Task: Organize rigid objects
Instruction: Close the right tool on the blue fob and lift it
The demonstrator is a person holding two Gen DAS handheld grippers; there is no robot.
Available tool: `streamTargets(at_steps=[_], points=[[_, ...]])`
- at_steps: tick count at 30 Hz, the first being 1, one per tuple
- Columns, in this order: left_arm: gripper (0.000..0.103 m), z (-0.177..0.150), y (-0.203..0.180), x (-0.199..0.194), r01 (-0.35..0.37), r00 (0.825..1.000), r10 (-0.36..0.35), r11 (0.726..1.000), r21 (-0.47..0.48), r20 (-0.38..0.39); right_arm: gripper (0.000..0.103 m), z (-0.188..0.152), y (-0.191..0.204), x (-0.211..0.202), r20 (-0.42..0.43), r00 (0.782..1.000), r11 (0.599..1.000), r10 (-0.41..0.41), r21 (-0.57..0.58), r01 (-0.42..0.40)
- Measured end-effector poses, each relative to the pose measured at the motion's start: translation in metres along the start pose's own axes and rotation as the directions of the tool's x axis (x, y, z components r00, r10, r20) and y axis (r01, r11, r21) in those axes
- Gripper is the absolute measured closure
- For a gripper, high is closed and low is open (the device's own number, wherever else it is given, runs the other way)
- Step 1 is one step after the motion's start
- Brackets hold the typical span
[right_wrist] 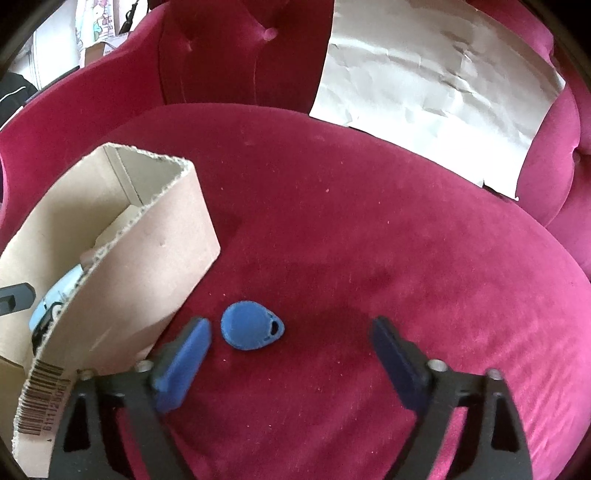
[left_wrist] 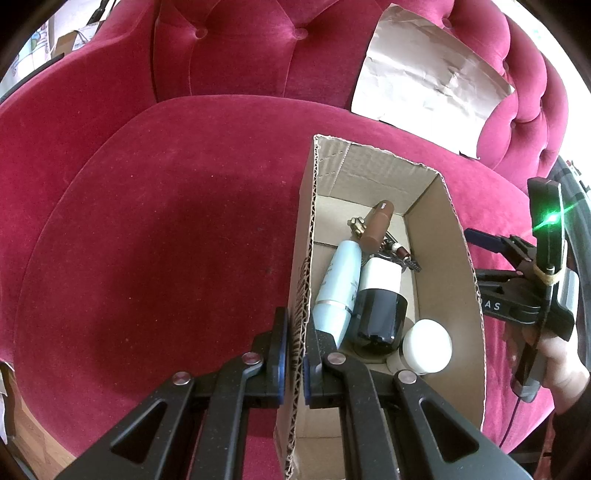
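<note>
Left wrist view: left gripper [left_wrist: 294,345] pinches the cardboard box [left_wrist: 441,236] wall, steadying it on the red seat cushion [left_wrist: 166,240], bottles already inside. Right wrist view: right gripper [right_wrist: 291,352] jaws spread wide; blue key fob [right_wrist: 251,329] lies between them, beside the box. Next, close on it.

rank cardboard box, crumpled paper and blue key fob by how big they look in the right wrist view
1. crumpled paper and cardboard box: alike, and the box is nearer, so unranked
2. blue key fob, clearly smallest

We're in a home living room: a tufted crimson velvet armchair [left_wrist: 184,221], wood floor [left_wrist: 33,435] underneath, household clutter [right_wrist: 99,33] behind.
</note>
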State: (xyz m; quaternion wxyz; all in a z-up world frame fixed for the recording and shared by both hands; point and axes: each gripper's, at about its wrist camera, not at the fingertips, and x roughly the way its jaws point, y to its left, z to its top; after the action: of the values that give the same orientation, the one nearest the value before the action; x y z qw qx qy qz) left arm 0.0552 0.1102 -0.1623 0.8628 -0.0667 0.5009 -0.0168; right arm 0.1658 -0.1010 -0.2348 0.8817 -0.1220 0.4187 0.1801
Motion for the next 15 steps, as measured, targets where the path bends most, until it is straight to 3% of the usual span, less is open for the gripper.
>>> streamTargets(at_steps=[5,7,9,15], points=[[0.097,0.0,0.0,0.0,-0.001,1.0,0.001,1.0,0.0,0.0,0.038,-0.002,0.005,-0.003,0.017,1.0,1.0,-0.003,-0.013,0.003],[0.097,0.0,0.0,0.0,-0.002,1.0,0.002,1.0,0.001,0.0,0.061,-0.003,0.008,-0.006,0.026,1.0,1.0,-0.004,-0.024,0.005],[0.097,0.0,0.0,0.0,-0.002,1.0,0.002,1.0,0.001,0.0,0.071,-0.003,0.009,-0.007,0.029,1.0,0.999,-0.008,-0.03,0.009],[0.097,0.0,0.0,0.0,-0.002,1.0,0.002,1.0,0.0,0.0,0.071,-0.001,0.012,-0.007,0.034,0.999,0.999,-0.014,-0.032,0.015]])
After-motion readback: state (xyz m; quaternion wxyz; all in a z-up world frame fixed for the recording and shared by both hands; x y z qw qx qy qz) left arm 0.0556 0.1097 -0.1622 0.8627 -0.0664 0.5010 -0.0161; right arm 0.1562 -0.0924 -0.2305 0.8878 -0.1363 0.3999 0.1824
